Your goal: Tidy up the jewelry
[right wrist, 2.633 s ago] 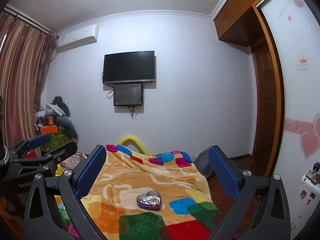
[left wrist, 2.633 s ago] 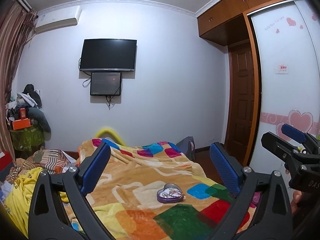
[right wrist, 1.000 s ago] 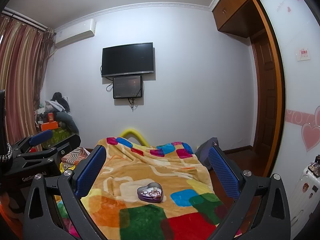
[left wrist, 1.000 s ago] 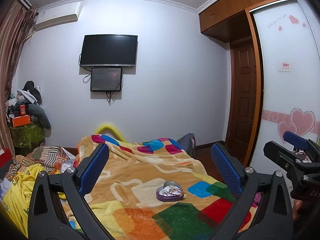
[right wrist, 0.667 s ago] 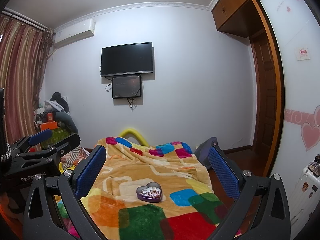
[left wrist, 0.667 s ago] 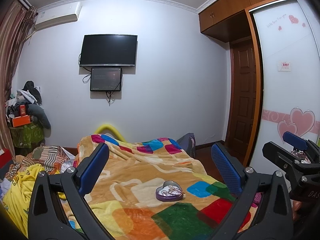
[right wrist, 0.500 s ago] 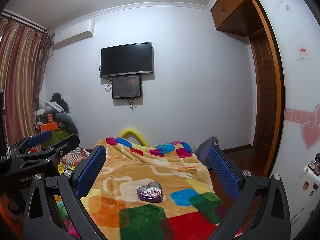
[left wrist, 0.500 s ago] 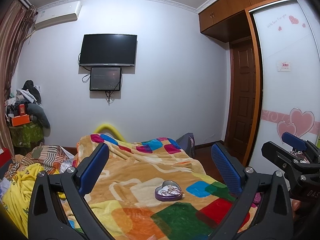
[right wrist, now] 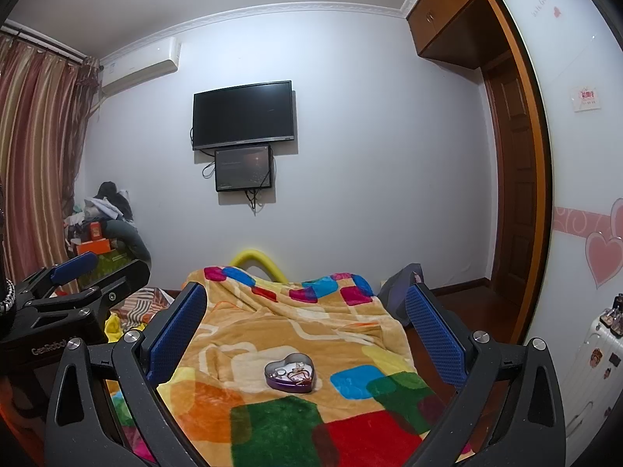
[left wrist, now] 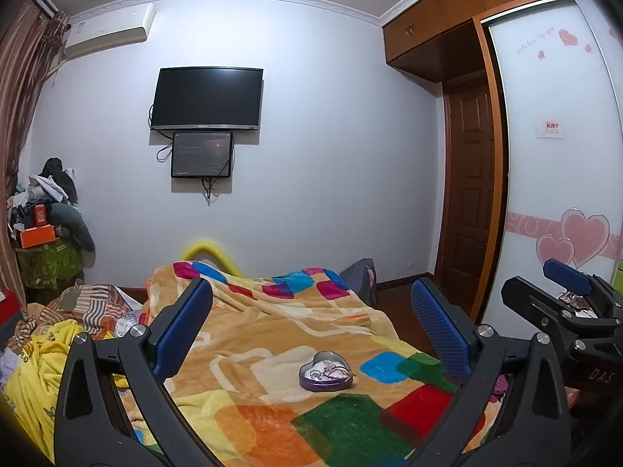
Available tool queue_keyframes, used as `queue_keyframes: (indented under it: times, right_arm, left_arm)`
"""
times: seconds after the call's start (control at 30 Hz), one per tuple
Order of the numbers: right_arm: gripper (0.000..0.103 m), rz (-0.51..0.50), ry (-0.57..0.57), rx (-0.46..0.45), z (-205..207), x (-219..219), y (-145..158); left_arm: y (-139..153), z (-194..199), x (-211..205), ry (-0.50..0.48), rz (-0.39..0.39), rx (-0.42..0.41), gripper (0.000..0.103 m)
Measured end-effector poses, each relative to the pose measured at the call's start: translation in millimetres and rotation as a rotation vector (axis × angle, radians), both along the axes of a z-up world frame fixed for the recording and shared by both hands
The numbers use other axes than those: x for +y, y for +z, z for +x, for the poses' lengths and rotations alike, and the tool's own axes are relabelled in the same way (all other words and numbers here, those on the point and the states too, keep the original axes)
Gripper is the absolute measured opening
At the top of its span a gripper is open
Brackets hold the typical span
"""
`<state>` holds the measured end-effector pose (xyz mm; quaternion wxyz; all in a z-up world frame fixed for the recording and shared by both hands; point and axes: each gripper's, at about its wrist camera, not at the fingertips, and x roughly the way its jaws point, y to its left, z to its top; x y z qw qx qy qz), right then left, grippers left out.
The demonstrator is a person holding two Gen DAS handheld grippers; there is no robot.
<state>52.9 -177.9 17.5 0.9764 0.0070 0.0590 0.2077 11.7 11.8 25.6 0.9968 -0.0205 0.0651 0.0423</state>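
Observation:
A purple heart-shaped tin [left wrist: 326, 372] with jewelry in it lies open on the patchwork blanket [left wrist: 272, 334] of the bed. It also shows in the right wrist view [right wrist: 289, 373]. My left gripper [left wrist: 311, 327] is open and empty, held above the bed short of the tin. My right gripper [right wrist: 303, 325] is open and empty too, at a similar height. Each gripper shows at the edge of the other's view: the right one [left wrist: 568, 311] on the right, the left one [right wrist: 78, 292] on the left.
Crumpled clothes and a yellow cloth [left wrist: 46, 350] lie left of the bed. A cluttered stand [left wrist: 43, 233] is in the far left corner. A TV [left wrist: 206, 97] hangs on the far wall. A wardrobe with heart stickers [left wrist: 564, 194] and a door [left wrist: 471, 214] are at right. A white suitcase [right wrist: 592, 369] stands low right.
Both grippers have drifted only slightly; the tin sits a little further left in the left wrist view. Both stay open and empty.

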Motion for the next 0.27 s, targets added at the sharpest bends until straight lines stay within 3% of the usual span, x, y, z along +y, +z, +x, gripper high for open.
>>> queue_keyframes:
  times: [0.27]
  right_arm:
    - [0.102, 0.002, -0.002, 0.016, 4.2, 1.4, -2.2]
  left_arm:
    - [-1.6, 1.8, -0.8, 0.002, 0.003, 0.002, 0.103]
